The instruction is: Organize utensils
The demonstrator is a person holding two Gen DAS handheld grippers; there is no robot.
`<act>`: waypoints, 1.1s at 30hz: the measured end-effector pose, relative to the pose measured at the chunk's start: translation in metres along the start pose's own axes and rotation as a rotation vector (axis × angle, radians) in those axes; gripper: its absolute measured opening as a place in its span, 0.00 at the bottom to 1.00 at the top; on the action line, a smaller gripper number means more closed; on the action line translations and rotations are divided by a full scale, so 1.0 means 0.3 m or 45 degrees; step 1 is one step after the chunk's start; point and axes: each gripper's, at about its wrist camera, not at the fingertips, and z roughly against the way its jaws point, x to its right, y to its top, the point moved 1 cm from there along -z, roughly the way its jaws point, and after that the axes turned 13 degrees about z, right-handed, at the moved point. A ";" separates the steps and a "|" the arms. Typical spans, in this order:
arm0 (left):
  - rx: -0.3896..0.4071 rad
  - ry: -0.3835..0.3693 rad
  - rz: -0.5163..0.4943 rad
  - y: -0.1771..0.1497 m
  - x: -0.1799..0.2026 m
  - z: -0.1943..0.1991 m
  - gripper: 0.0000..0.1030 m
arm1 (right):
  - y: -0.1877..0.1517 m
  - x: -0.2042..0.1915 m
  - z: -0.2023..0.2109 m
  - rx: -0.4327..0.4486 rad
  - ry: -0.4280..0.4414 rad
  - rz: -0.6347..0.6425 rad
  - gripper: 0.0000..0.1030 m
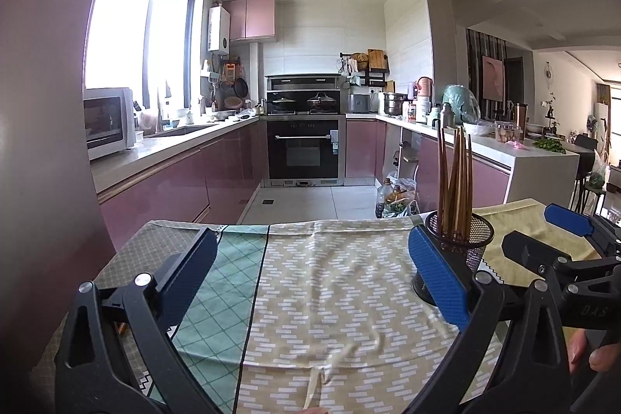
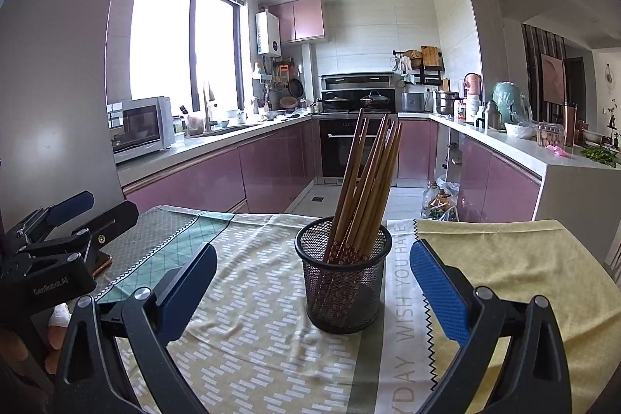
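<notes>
A black mesh cup stands upright on the patterned tablecloth, holding several brown wooden chopsticks that lean to the right. My right gripper is open and empty, its blue pads on either side of the cup and a little in front of it. In the left wrist view the cup and chopsticks sit just behind the right pad. My left gripper is open and empty over the cloth. The right gripper shows at the right edge there.
A yellow towel lies on the table's right part. The left gripper is at the left edge of the right wrist view. Beyond the table's far edge are the kitchen floor, pink cabinets and an oven.
</notes>
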 end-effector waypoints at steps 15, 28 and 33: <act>0.057 0.024 0.016 -0.022 -0.012 -0.001 0.94 | -0.009 -0.025 0.011 0.054 -0.054 0.027 0.94; 0.069 0.023 0.019 -0.024 -0.010 0.004 0.95 | -0.012 -0.023 0.016 0.072 -0.079 0.025 0.94; 0.071 0.024 0.019 -0.024 -0.009 0.005 0.95 | -0.012 -0.023 0.019 0.077 -0.084 0.024 0.94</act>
